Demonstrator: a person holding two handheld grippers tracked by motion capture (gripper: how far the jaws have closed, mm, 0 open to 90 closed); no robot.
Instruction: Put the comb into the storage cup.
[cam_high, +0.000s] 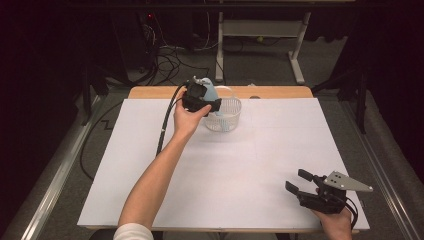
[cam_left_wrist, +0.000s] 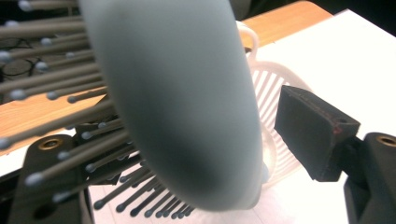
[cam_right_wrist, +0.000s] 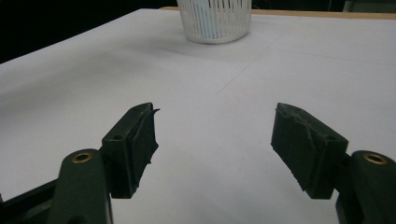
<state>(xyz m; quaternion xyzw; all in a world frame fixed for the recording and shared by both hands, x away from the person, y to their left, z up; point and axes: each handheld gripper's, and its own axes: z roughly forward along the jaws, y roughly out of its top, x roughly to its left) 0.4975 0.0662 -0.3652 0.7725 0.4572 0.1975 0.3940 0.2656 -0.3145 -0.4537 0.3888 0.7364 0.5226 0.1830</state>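
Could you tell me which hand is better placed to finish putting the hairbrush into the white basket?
Left. The left gripper is at the white basket with the hairbrush between its fingers; the right gripper rests open at the table's near corner.

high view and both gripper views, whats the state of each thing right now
hairbrush: between the left gripper's fingers over the basket, bristles toward one finger, other finger apart from it
basket: upright at the far end of the white sheet, handle raised
left gripper: at the basket, fingers open
right gripper: near the front corner, fingers open, nothing between them
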